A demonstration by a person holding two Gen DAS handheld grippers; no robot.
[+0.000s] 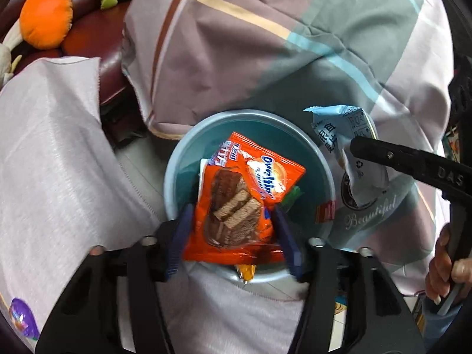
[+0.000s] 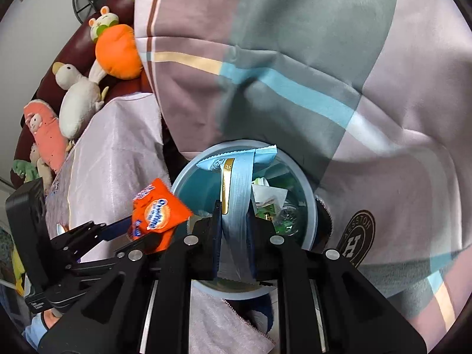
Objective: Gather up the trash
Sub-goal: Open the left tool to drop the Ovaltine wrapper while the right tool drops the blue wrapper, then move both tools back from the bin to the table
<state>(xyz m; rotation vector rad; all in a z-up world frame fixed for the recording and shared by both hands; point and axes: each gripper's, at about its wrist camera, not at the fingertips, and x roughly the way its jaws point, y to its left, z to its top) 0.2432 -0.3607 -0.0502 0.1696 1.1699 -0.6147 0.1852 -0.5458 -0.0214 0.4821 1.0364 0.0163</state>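
Orange wrapper (image 1: 236, 203) is seen between the left gripper's (image 1: 233, 237) parted jaws, directly above the bin (image 1: 174, 177); whether the pads grip it cannot be told. Its long axis runs away from the gripper, logo end farthest, over the bin's middle. The right gripper (image 2: 234, 230) is clamped on a blue wrapper (image 2: 236, 191), held lengthwise along the fingers, its far end at the bin's far rim. Release is best made with each wrapper kept inside the rim. Beyond the bin, a plaid quilt (image 1: 265, 44) is draped.
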